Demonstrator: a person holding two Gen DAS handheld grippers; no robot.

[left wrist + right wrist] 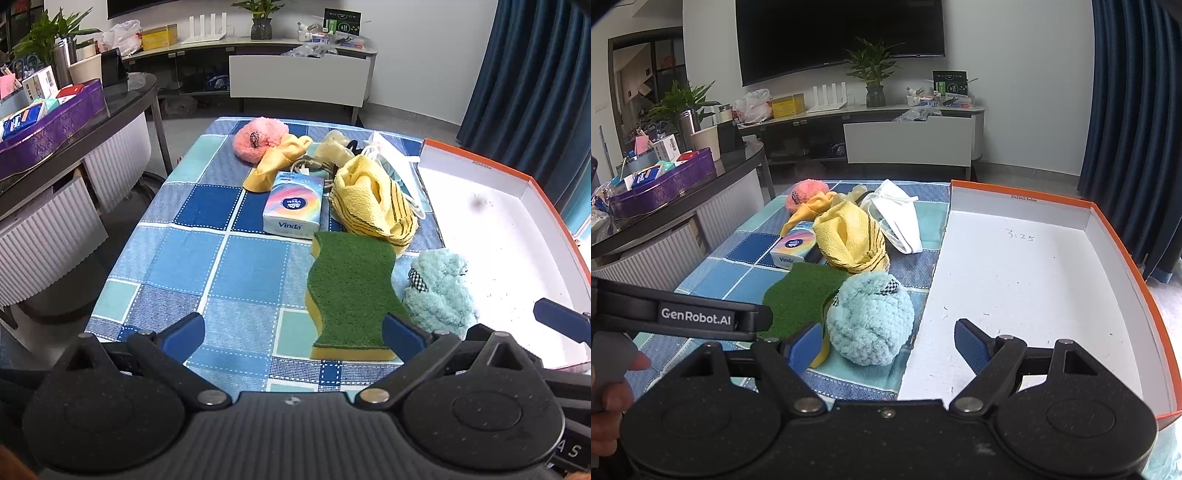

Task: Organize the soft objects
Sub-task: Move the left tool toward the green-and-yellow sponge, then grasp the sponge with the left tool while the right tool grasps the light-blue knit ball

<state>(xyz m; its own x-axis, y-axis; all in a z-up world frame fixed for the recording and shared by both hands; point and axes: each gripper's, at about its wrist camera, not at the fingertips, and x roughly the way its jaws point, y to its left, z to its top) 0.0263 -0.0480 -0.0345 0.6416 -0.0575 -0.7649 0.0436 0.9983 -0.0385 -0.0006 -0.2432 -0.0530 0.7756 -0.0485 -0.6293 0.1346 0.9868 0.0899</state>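
On the checked tabletop (229, 266), the left gripper (293, 338) gapes wide over the sponge (351, 291); the right gripper (886, 345) spreads empty beside the blue pompom (868, 321).

Sponge (351, 291) on bench (192, 258); tissue pack (293, 205) behind it, fluffy ball (439, 295) right, box (491, 236) beyond.
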